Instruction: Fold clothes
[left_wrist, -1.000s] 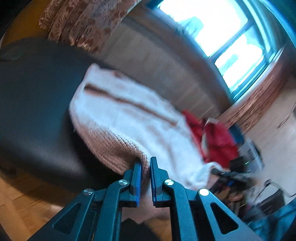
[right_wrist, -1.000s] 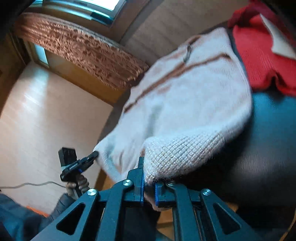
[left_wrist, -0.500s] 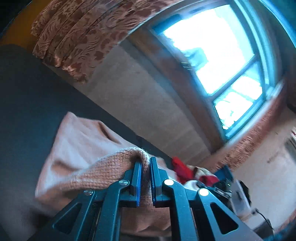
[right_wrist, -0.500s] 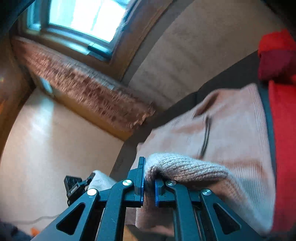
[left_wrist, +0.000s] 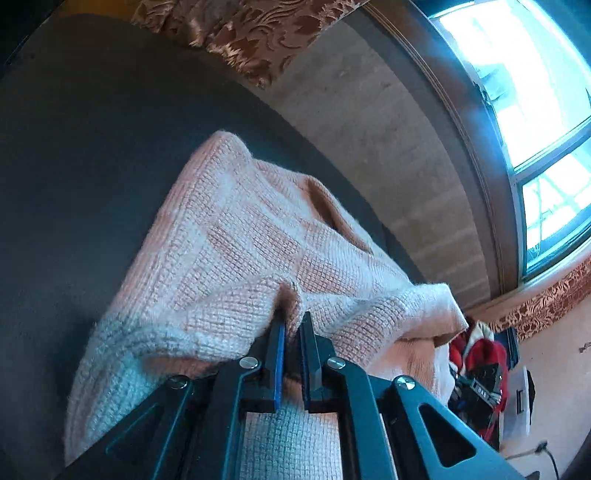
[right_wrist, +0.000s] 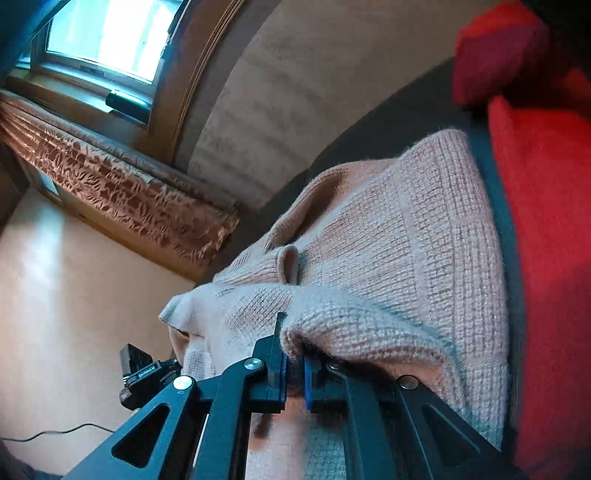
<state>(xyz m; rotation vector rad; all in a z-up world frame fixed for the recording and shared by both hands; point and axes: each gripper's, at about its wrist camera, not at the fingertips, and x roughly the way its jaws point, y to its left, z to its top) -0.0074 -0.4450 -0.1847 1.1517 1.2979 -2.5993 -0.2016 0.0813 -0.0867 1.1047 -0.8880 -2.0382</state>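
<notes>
Left wrist: you look along the jaws, close over the pink sweater (left_wrist: 258, 236), toward the window (left_wrist: 535, 92)
Right wrist: equally close
Shared: sweater, window (right_wrist: 103, 37), dark surface (left_wrist: 74, 147)

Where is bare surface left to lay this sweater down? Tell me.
Free: the dark surface left of the pink sweater, out to the patterned curtain. Crowded: on the right, red clothes lie close beside the sweater, leaving only a thin dark strip.
</notes>
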